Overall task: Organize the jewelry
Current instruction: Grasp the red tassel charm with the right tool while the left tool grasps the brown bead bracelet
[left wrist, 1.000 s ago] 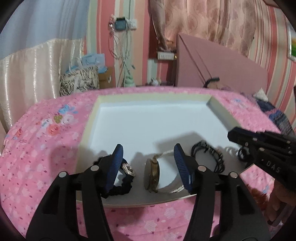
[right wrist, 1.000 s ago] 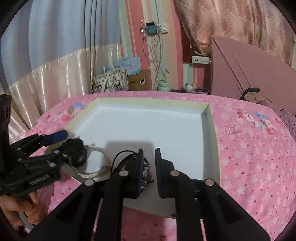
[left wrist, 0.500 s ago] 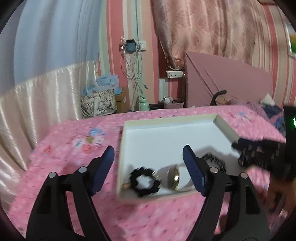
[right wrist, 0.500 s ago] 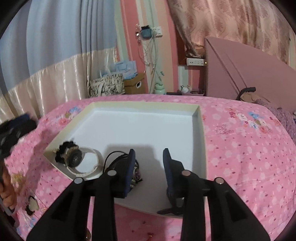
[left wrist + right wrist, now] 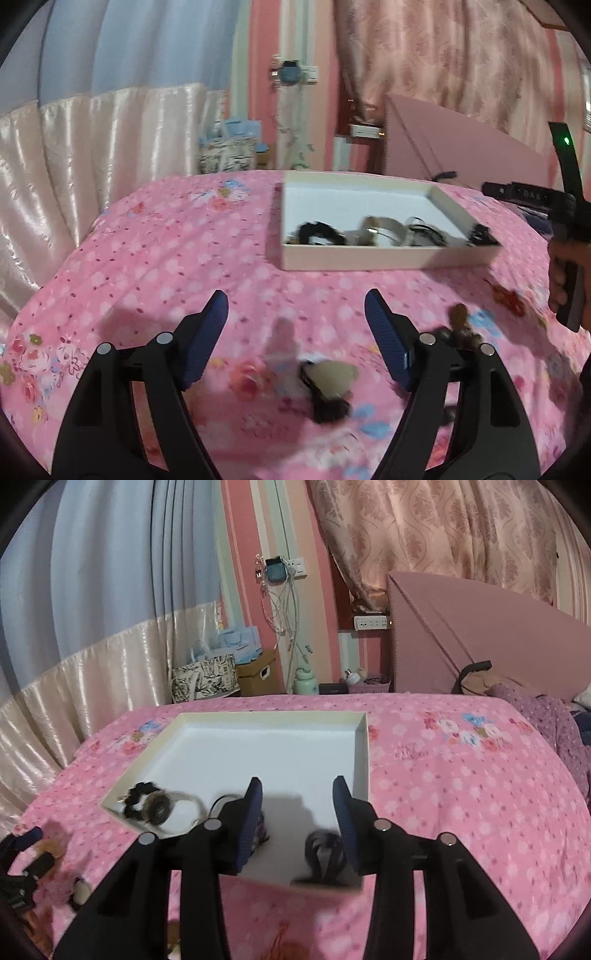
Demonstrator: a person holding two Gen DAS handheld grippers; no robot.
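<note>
Left gripper (image 5: 295, 332) over pink floral bedspread (image 5: 166, 258), jaws spread wide, nothing between; blurred beige-and-black trinket (image 5: 328, 384) on spread just beyond fingertips. Right gripper (image 5: 298, 816) over near edge of white shallow box (image 5: 364, 746), jaws opening, nothing pinched; dark strap-like piece (image 5: 321, 853) lies in box beside right finger. Further left in box: black scrunchie-like band (image 5: 138, 799), watch (image 5: 160, 808) touching it, dark bracelet coil (image 5: 221, 801). Far: striped wall, curtains.
</note>
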